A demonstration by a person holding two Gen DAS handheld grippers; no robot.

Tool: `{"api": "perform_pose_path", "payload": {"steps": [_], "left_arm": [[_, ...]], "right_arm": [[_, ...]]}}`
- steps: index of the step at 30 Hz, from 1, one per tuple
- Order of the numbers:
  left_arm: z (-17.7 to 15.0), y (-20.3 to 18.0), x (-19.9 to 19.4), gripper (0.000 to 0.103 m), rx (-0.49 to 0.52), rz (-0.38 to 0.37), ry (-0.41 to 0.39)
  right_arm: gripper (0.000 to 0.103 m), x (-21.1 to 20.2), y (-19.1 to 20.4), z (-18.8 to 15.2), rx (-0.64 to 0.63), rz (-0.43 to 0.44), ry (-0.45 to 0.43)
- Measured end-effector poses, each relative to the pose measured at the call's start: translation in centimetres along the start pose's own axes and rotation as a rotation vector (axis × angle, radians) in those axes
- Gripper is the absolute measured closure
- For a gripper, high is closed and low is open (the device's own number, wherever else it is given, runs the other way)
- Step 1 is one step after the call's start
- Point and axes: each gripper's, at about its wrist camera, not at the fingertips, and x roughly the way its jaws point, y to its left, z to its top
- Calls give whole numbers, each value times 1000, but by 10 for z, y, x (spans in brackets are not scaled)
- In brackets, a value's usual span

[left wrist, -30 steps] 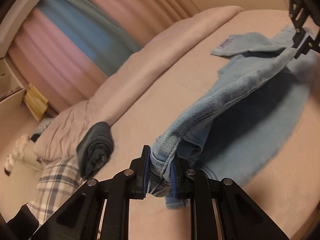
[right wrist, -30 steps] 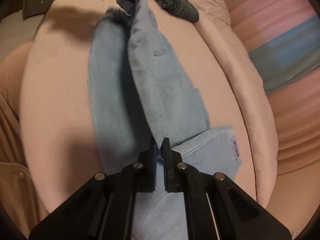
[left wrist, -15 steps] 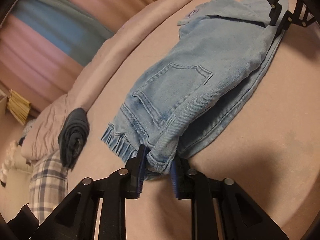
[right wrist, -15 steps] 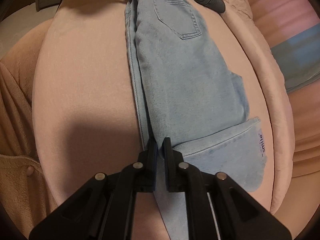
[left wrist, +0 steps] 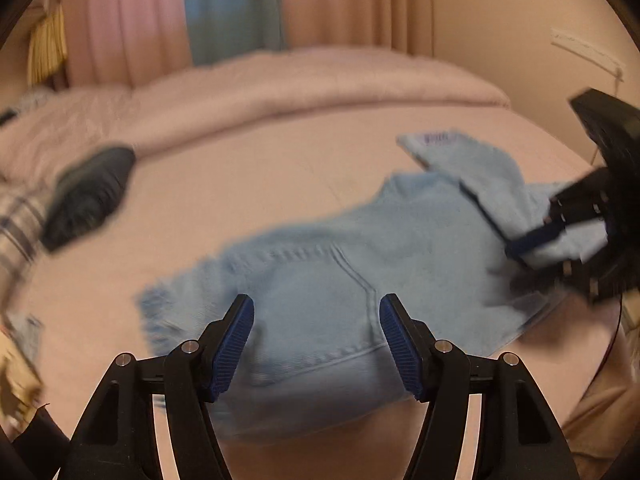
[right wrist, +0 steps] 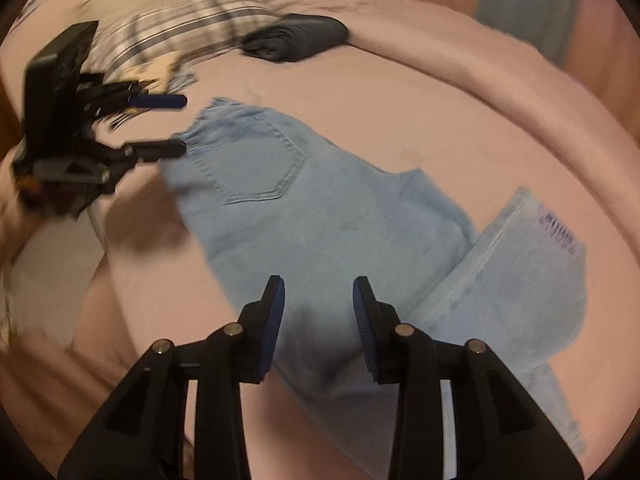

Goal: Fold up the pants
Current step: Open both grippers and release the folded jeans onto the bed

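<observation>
The pants [right wrist: 320, 216] lie on the bed [right wrist: 460, 128], already folded lengthwise w/ one leg stacked on the other, back pocket [right wrist: 256, 164] facing up and waistband toward the left tool [left wrist: 316, 344]. The lower leg part [right wrist: 520, 280] w/ a small purple label [right wrist: 558, 226] is turned across at an angle near the right tool [right wrist: 318, 316], so the cuff end isn't lying straight. Left tool's jaws stand wide apart, holding nothing, just above the waist area; right tool's jaws are also parted w/ nothing between them, hovering over the leg part. So approx. the first fold looks done; what's left, judging by the lie of the cloth, is straightening the leg end and folding the length over once or twice toward the waist. Both views are blurry, so fine creases can't be told. A dark rolled garment [right wrist: 296, 38] and plaid cloth [right wrist: 172, 28] sit farther up the bed, well apart from the pants.
</observation>
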Motion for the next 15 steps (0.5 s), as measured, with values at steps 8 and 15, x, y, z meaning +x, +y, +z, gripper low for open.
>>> {"api": "perform_pose_path", "payload": {"steps": [8,15], "left_arm": [[-33,-6,14,37,17,-1,71],[-15,-8,7,37,-94,-54,74]], "right_arm": [[71,24,7,-53,19,-2,63],[59,-29,-66,-10,267,36,-81]]}}
